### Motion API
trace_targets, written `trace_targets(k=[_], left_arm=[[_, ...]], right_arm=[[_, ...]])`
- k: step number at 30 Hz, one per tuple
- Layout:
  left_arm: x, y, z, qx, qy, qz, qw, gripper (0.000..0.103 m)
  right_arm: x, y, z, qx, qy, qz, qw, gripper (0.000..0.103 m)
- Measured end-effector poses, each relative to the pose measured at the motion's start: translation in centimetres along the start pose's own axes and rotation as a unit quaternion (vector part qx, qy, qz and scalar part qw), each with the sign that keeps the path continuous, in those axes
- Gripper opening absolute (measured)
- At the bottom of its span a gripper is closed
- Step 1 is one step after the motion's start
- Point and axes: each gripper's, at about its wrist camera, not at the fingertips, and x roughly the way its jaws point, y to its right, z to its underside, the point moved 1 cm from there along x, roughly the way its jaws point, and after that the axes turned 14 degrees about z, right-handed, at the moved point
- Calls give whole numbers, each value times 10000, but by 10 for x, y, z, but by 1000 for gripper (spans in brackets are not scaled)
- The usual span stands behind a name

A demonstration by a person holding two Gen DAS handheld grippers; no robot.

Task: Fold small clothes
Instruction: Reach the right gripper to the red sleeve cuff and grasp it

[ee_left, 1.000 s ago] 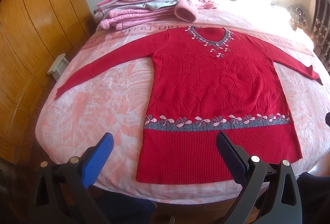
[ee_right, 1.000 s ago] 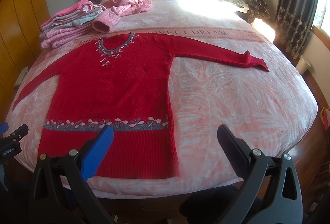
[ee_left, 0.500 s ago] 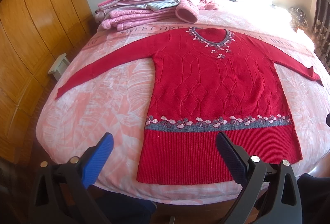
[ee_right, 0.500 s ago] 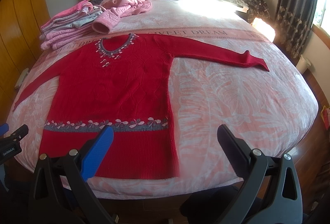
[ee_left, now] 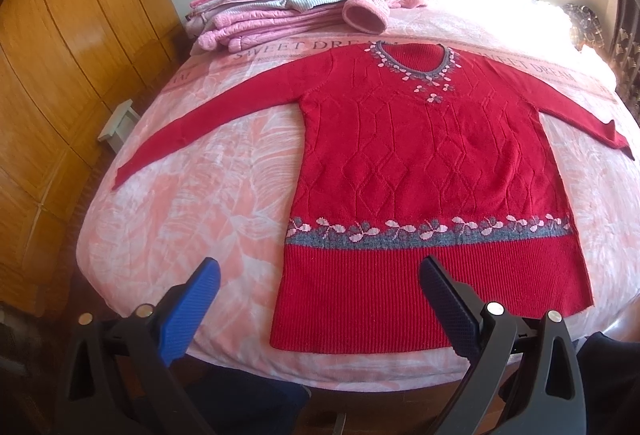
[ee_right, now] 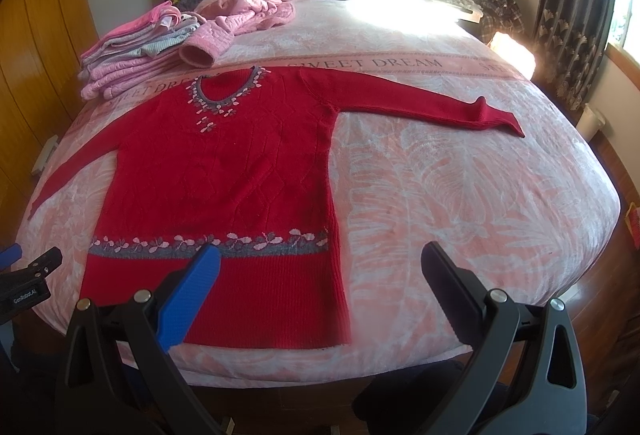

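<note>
From the left wrist, the left gripper (ee_left: 320,295) gaped wide and empty over the red sweater (ee_left: 424,171), which lay flat, unfolded, below the folded pile (ee_left: 272,11). From the right wrist, the right gripper (ee_right: 320,283) gaped empty too; every fold remained.

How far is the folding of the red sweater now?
Done: the red sweater lies flat on the bed, sleeves out, and a folded pile waits behind. In hand: nothing; left gripper and right gripper are open. Left: every fold.
</note>
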Motion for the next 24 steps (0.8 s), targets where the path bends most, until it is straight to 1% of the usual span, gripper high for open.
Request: trace_targets(k=[3, 6, 8, 10, 12, 14, 16, 18, 21, 24], left_arm=[[3, -1, -5, -89, 29, 110, 9999, 99], [9, 2, -20, -27, 121, 200, 9997, 99], [14, 4, -34, -4, 228, 243, 9994, 99], [22, 5, -50, -66, 250, 449, 9987, 99], [32, 6, -64, -216, 190, 641, 9975, 99], [44, 8, -79, -316, 150, 760, 9965, 99], [55, 12, -93, -249, 228, 660, 9972, 99], [67, 16, -108, -167, 306, 602, 9976, 99], [85, 16, -125, -148, 386, 532, 9977, 99], [104, 14, -138, -148, 415, 420, 9981, 99]], right_arm=[[5, 5, -7, 72, -94, -127, 9998, 100], [18, 14, -29, 40, -212, -175, 9996, 100], [32, 27, -49, 113, -236, -4, 9997, 100], [52, 47, -72, 340, -354, 50, 9988, 100], [79, 73, -96, 645, -538, -15, 9965, 100], [109, 102, -119, 846, -634, 129, 9943, 100], [141, 132, -135, 1004, -774, 302, 9915, 100], [173, 164, -145, 1134, -985, 594, 9869, 100], [217, 222, -148, 1679, -1302, 739, 9744, 100], [257, 274, -146, 2288, -1590, 699, 9579, 100]])
